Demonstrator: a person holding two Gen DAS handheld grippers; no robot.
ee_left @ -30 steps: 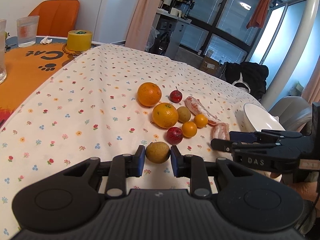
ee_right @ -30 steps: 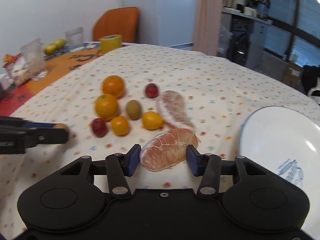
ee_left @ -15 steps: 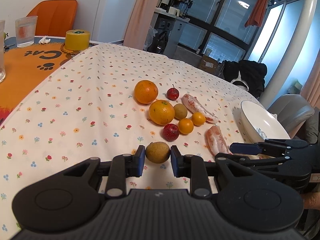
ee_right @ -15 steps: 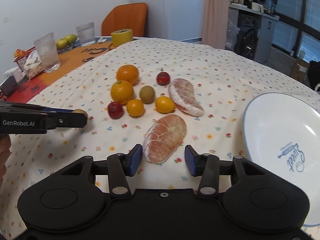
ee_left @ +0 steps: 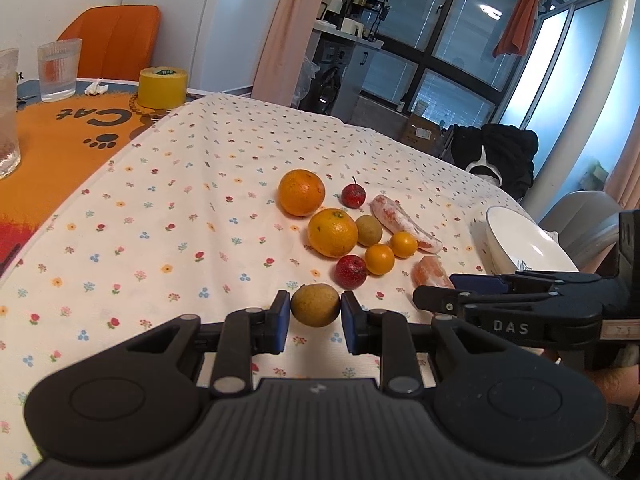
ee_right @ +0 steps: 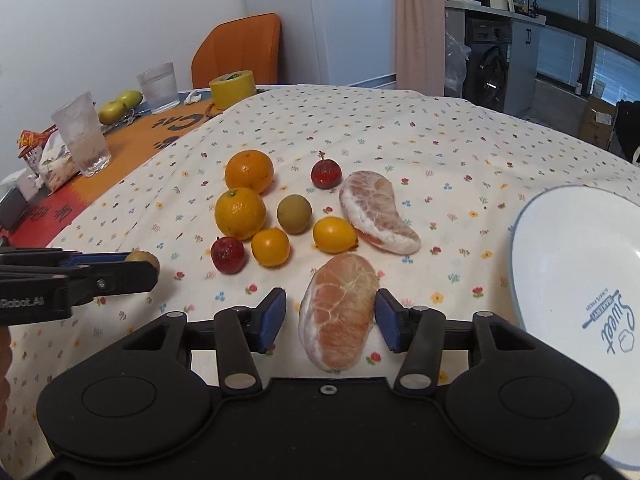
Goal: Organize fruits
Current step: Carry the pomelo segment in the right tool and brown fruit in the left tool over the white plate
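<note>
My left gripper (ee_left: 314, 313) is shut on a round brown-green fruit (ee_left: 315, 305), low over the flowered cloth. In the right wrist view it comes in from the left edge. My right gripper (ee_right: 331, 314) is open and straddles a peeled pomelo segment (ee_right: 340, 312) that lies lengthwise on the cloth. Its right pad is at the segment's side, and a gap shows at the left pad. Beyond lie a second pomelo segment (ee_right: 376, 212), two oranges (ee_right: 240, 213), two small red fruits (ee_right: 228, 255), two small yellow-orange fruits (ee_right: 335, 234) and another brown-green fruit (ee_right: 294, 213).
A white plate (ee_right: 580, 248) sits on the right of the table. At the far left, on an orange cat mat (ee_left: 48, 136), stand drinking glasses (ee_right: 82, 136), a yellow tape roll (ee_left: 163, 87) and snack packets. An orange chair (ee_right: 240, 50) stands behind.
My right gripper has come forward over the pomelo segment, which now lies lengthwise between its fingers. My left gripper still holds the brown-green fruit and has shifted only slightly.
</note>
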